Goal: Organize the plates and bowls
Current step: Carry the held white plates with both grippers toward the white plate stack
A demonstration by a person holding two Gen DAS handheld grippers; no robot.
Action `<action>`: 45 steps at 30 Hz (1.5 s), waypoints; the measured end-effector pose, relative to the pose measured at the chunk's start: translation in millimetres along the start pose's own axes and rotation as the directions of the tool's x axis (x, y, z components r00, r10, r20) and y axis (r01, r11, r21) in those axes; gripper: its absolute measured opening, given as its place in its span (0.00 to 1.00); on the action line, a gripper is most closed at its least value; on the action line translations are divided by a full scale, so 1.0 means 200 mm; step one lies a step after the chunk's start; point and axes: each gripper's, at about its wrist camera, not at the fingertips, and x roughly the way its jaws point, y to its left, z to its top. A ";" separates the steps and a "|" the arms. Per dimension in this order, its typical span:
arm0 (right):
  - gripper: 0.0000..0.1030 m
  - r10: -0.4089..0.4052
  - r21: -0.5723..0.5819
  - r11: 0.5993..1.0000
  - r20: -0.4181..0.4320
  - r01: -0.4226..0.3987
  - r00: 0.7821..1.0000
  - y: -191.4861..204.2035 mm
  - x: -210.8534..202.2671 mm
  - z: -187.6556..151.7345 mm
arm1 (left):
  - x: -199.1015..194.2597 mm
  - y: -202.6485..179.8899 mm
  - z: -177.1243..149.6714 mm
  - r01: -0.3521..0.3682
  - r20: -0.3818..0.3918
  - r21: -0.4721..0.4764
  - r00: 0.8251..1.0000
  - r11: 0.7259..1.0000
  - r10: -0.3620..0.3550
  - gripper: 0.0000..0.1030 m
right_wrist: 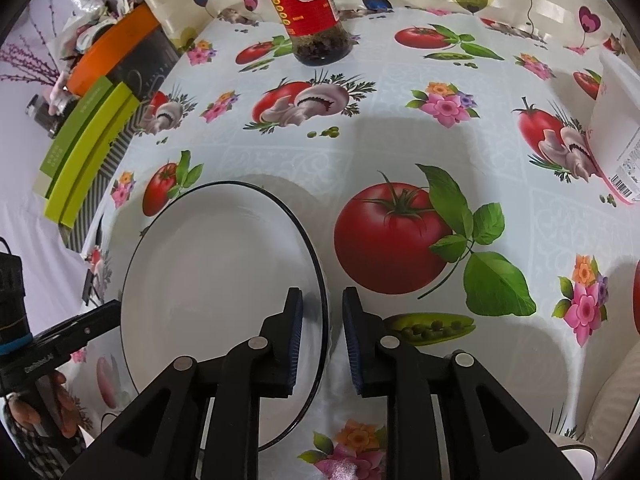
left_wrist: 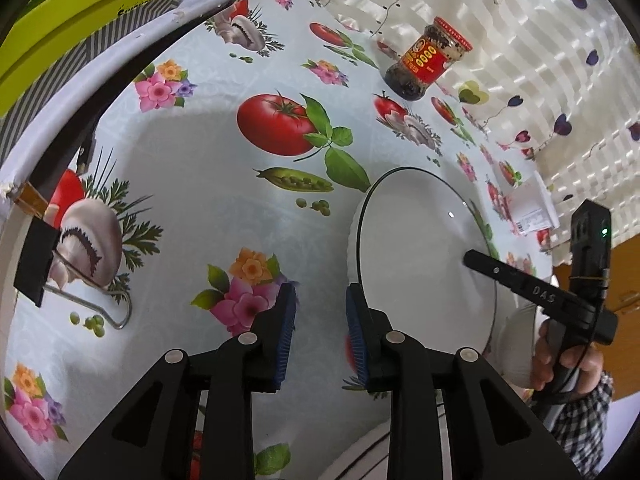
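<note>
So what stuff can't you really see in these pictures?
- White plate: right wrist view, its near rim is hidden behind the right tool.
- Jar: right wrist view, the lid is cut off by the top edge; label print too small to read.
- White dish: left wrist view, hidden by the left tool and the bottom edge; plate or bowl, can't tell.

Both my wrist views are bright and evenly lit, the colours strong. Soft grey shadows spread across the bench (left_wrist: pixel 192 208) under my grippers, blurred at their edges, so the light falls from above and is diffuse. The white plate (right_wrist: pixel 208 280) carries one small specular dot and otherwise little glare. The curtain (left_wrist: pixel 540 60) shines in glossy bands. Fisheye bending curves every straight line, and black vignette fills the corners. Focus is sharp centrally, softer toward the rims.
</note>
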 end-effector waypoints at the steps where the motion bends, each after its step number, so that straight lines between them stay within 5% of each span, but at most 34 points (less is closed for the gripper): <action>1: 0.20 0.000 0.000 1.000 0.000 0.000 1.000 0.00 0.00 0.00 | -0.01 0.01 0.00 0.014 0.007 -0.009 1.000 1.000 -0.014 0.27; 5: 0.21 -0.004 0.000 1.000 0.001 0.004 1.000 0.00 0.00 0.00 | -0.03 0.01 -0.01 0.049 0.013 -0.023 0.999 0.999 -0.049 0.46; 27: 0.21 -0.037 -0.023 0.999 0.005 0.037 0.999 0.03 0.00 -0.01 | 0.09 -0.09 -0.04 -0.007 -0.029 0.019 1.000 1.000 0.008 0.46; 35: 0.16 -0.058 -0.025 0.998 0.013 0.058 0.998 0.05 0.00 -0.02 | 0.13 -0.13 -0.06 0.006 -0.051 0.038 0.999 0.999 -0.004 0.20; 45: 0.16 -0.074 -0.003 0.997 0.005 0.074 0.997 0.06 0.00 -0.03 | 0.13 -0.15 -0.06 -0.006 -0.048 0.037 0.999 0.999 0.008 0.17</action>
